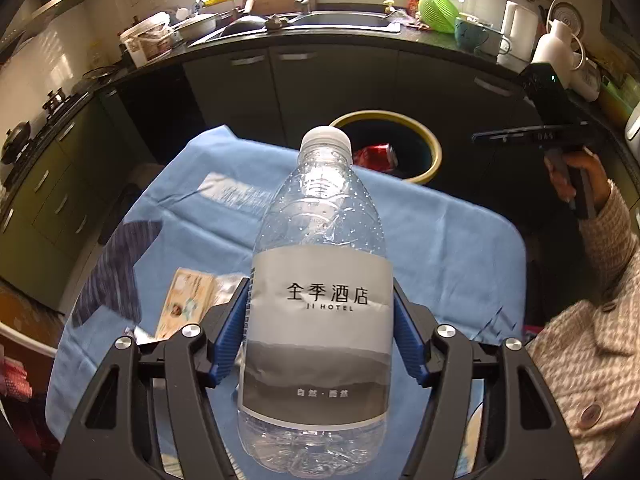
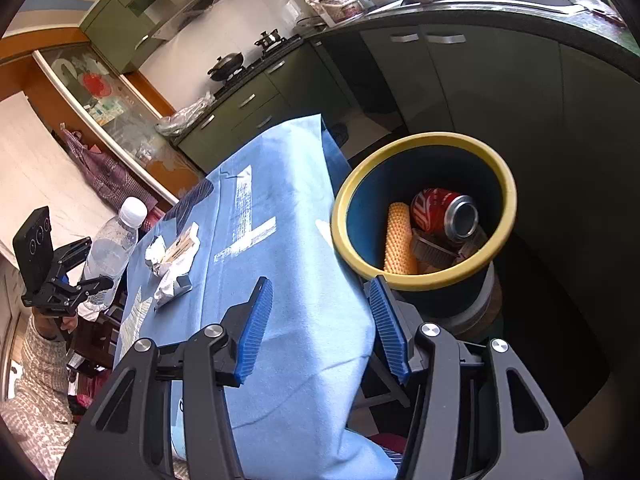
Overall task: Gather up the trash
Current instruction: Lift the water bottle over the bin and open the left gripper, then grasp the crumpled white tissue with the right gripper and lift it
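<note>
We have the empty water bottle (image 1: 318, 300) clamped upright in our left claw (image 1: 320, 332), cap up, above the near end of the blue-draped desk (image 1: 440, 248). The yellow-rimmed bin (image 1: 430, 148) lies straight ahead past the desk's far edge, so the bottle must travel forward. Our right claw (image 2: 320, 320) hangs wide and empty beside that bin.

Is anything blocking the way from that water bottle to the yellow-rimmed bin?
Nothing visible does. The left gripper holds the bottle above the blue cloth; the bin beyond the table's far edge stands open.
</note>
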### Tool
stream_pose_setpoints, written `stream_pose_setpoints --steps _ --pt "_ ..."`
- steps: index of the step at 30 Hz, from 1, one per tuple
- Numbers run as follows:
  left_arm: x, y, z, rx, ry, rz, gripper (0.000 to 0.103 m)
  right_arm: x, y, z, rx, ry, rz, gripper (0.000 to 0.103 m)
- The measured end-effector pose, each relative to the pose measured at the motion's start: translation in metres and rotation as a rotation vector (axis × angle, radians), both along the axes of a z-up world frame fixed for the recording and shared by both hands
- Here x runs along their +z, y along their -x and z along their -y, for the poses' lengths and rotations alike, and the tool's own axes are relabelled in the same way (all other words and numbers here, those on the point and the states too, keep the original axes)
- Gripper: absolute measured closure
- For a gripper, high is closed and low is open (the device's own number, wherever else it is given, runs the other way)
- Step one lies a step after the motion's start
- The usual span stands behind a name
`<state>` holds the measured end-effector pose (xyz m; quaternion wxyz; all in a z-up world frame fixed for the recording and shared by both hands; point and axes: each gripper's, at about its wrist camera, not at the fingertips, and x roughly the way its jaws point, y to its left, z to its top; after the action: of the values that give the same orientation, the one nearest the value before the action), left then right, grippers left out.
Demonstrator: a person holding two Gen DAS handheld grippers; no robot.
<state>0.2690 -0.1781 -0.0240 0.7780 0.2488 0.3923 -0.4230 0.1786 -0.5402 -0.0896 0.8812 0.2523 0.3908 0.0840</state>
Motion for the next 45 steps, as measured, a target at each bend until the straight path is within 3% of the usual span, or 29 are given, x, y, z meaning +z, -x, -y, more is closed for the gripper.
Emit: stream_pose_setpoints --steps 5,12,18,25,27,28,35,39,43,45 --pt "0.002 -0.014 0.099 -0.058 0.011 -0.109 0.040 -0.002 0.033 0.034 -0.070 -0.016 0.032 0.050" --pt "-0.054 -0.053 0.228 -0.046 -0.068 -0.291 0.040 -0.025 0.078 0.091 -0.181 -0.087 0.039 0.050" --pt "-0.102 -0.081 0.303 0.006 -0.124 -0.263 0.041 -0.045 0.109 0.125 -0.259 -0.137 0.037 0.050" --pt "-0.125 -0.109 0.338 0.099 -0.133 -0.229 0.040 -0.056 0.125 0.144 -0.298 -0.167 0.031 0.050" --pt "-0.125 -0.117 0.340 0.138 -0.131 -0.219 0.028 -0.057 0.126 0.144 -0.295 -0.173 0.032 0.050" --pt "-0.123 -0.119 0.340 0.155 -0.126 -0.213 0.017 -0.057 0.126 0.141 -0.289 -0.174 0.032 0.050" --pt "-0.075 -0.099 0.305 0.147 0.025 -0.196 0.016 -0.053 0.116 0.123 -0.240 -0.171 0.029 0.049" --pt "-0.033 -0.072 0.236 0.171 0.187 -0.184 0.016 -0.049 0.102 0.108 -0.197 -0.161 0.021 0.049" --pt "-0.009 -0.049 0.149 0.236 0.320 -0.174 0.015 -0.041 0.081 0.084 -0.127 -0.132 0.007 0.049" --pt "-0.001 -0.039 0.099 0.289 0.373 -0.119 0.015 -0.036 0.067 0.070 -0.088 -0.112 -0.003 0.049"
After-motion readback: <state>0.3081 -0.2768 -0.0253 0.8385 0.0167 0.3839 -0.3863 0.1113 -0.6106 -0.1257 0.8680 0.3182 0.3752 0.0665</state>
